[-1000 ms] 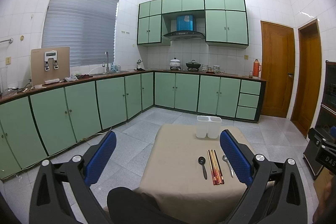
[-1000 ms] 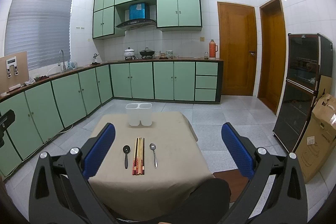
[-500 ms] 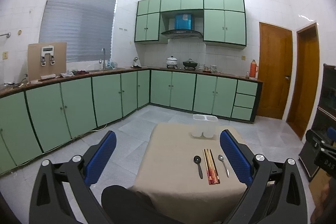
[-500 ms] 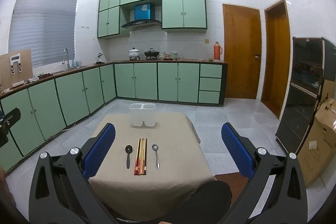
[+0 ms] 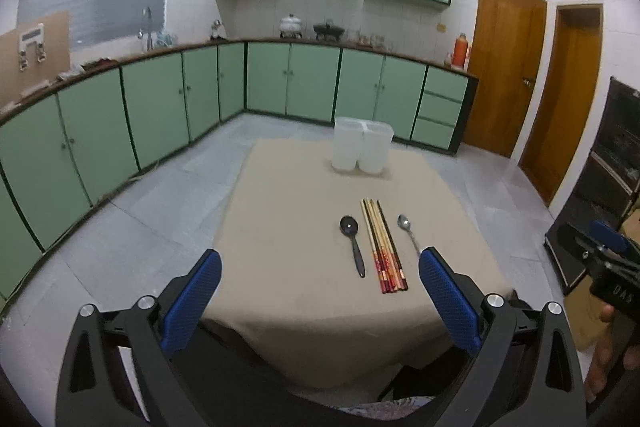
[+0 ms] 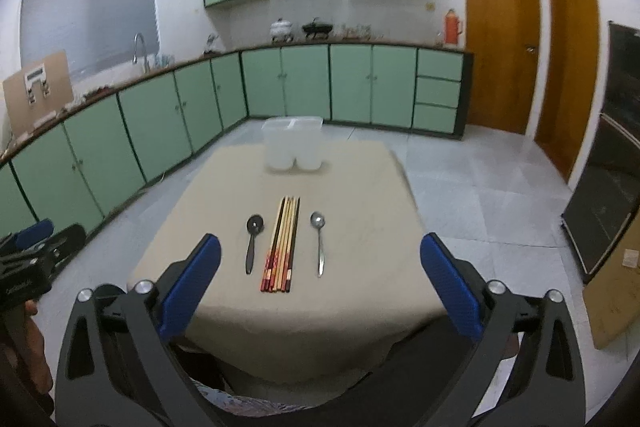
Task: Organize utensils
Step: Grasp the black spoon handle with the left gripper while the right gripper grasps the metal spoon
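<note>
A beige-clothed table (image 6: 360, 187) fills mid-frame in a green-cabinet kitchen. At centre lie bundled wooden chopsticks (image 6: 282, 245), flanked by a black spoon (image 6: 252, 239) and steel spoon (image 6: 319, 241); the white plastic holder (image 6: 293, 143) stands above. The right claw (image 6: 320, 273), its jaws just narrowing slightly, and the left claw (image 5: 320, 291) gape empty.

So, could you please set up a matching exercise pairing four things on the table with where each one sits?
Things:
1. black spoon
2. chopsticks
3. silver spoon
4. white container

Places (seen from the right wrist camera):
A. at the far end of the table, standing upright
B. lying at the right end of the row of utensils
C. lying in the middle of the row, as a bundle
D. lying at the left end of the row

Pairs: 1-D, 2-C, 3-B, 4-A
</note>
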The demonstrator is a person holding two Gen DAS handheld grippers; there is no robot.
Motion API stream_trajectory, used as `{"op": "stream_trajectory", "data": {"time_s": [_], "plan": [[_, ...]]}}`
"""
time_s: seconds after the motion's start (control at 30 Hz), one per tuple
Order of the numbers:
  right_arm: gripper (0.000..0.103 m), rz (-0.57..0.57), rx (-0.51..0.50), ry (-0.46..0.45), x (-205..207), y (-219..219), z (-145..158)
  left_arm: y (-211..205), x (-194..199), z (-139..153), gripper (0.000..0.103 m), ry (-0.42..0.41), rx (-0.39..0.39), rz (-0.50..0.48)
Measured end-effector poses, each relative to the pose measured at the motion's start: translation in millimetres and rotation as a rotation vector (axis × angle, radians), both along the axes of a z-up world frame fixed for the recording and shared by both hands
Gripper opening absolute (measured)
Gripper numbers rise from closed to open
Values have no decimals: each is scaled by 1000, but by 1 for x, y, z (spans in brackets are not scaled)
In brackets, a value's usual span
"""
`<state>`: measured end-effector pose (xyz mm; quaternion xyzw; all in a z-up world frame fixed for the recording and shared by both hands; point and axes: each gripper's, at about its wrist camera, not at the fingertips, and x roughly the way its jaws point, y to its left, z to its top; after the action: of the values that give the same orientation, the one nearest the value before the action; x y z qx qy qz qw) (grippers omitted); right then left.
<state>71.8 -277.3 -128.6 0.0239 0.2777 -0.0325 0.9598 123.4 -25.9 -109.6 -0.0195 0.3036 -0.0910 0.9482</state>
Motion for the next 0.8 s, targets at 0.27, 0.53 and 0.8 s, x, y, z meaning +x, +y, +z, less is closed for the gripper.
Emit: {"op": "stream_trajectory", "data": {"time_s": [0.27,0.53,0.8], "plan": [[51,73,26,170,75,-6,-67,-10,58,-47,78,108,21,-36],[35,149,126,318,137,-19,-151,-31,109,-109,70,223,-17,-123],[28,183,127,361,178,-21,-192,-67,159,-172,70,318,22,-156]]}}
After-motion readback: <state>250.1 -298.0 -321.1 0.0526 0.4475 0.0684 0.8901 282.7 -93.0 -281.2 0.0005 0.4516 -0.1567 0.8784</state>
